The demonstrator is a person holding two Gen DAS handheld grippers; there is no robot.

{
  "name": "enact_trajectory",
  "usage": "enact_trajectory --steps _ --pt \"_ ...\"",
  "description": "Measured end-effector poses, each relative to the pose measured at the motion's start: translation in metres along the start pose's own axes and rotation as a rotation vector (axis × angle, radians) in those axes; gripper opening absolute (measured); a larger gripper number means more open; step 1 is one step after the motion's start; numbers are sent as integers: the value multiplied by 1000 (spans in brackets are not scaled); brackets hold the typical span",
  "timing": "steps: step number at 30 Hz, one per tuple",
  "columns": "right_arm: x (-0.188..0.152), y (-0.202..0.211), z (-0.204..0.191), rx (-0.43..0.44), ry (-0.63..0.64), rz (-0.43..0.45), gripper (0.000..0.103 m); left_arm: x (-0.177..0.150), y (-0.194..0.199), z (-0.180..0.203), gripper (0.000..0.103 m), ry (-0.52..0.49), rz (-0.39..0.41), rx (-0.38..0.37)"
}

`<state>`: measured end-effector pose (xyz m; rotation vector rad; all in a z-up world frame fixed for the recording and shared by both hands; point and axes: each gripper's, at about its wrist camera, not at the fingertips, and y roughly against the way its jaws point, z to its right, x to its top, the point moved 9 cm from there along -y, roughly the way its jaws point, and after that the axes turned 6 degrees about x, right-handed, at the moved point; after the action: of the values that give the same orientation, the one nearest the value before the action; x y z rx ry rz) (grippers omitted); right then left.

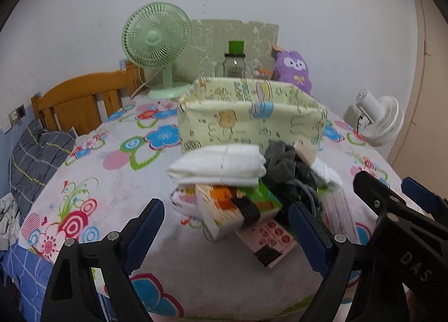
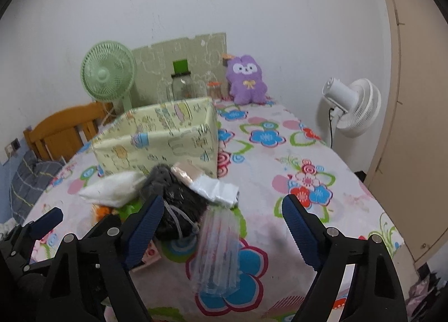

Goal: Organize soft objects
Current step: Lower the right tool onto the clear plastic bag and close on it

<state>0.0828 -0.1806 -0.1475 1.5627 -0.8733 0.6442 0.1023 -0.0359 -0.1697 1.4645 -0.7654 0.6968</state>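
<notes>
- Left gripper (image 1: 226, 226) sits low in the frame, blue-padded fingers (image 1: 147, 231) spread wide, nothing between the pads.
- Right gripper (image 2: 222, 226) is low centre in its own view, fingers apart too, gripping nothing.
- The pile of soft things lies mid-frame on the flowered bedspread (image 1: 112, 182): a folded white cloth (image 1: 221, 163) on top, a dark grey bundle (image 1: 288, 170) touching its right side.
- A clear plastic pack (image 2: 219, 252) lies between the right gripper's fingers, untouched.
- The pale yellow fabric bin (image 1: 252, 111) stands open just behind the pile.
</notes>
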Motion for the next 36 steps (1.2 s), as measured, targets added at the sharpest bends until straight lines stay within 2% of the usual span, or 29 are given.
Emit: enact_trajectory --steps 6,11,15,23,25,26,29,36 --pt "-12 -16 2 10 -13 -52 81 -9 -10 4 91 -20 -22 8" --pt "-23 -30 6 12 -47 -107 71 -14 -18 8 91 -28 -36 19" --pt "-30 -40 8 14 -62 -147 68 -18 -24 11 88 -40 -48 31" --pt "-41 -55 5 39 -73 -214 43 -24 -34 17 88 -71 -67 48" --pt "-41 -56 5 39 -68 -215 38 -24 -34 18 88 -71 -66 42" --pt "-40 -55 4 33 -64 -210 31 -23 -34 19 88 -70 -66 40" --pt "-36 -52 4 24 -62 -196 23 -19 -34 16 88 -57 -56 44" --pt "-27 -47 6 27 -69 -174 20 -13 -34 13 88 -51 -44 49"
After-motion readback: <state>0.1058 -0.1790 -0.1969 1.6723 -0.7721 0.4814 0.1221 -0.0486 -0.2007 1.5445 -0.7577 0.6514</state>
